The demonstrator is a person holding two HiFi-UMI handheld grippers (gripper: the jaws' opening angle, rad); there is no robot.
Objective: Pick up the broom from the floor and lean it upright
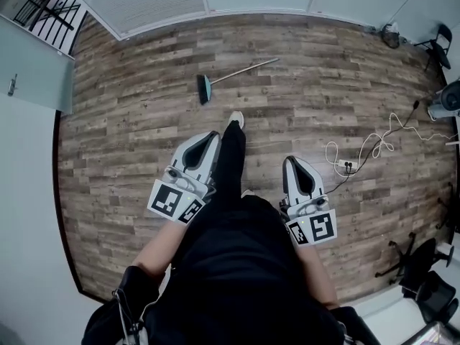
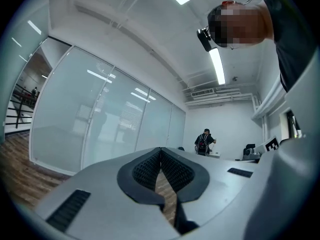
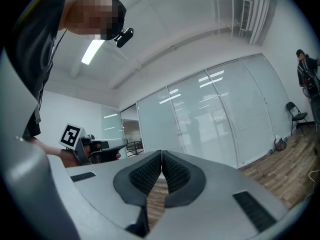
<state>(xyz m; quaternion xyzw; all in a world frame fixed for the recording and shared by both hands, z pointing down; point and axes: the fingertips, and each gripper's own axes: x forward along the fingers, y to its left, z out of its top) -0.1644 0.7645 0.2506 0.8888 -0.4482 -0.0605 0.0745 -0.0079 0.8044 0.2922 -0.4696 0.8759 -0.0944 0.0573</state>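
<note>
The broom (image 1: pixel 223 77) lies flat on the wood floor (image 1: pixel 129 121), well ahead of both — left hand-held gripper (image 1: pixel 204 146) and right hand-held gripper (image 1: pixel 297 169) — each with jaws together, empty.

Wood-plank floor (image 1: pixel 129 121) with a white cable (image 1: pixel 374 144) looping to a power strip (image 1: pixel 348 165) at right, black chair (image 1: pixel 436 42) near the far right corner, stair railing (image 1: pixel 50 9) beyond the far left, frosted glass wall (image 2: pixel 100 124), ceiling light strip (image 2: pixel 217 66), distant standing person (image 2: pixel 204 141).
</note>
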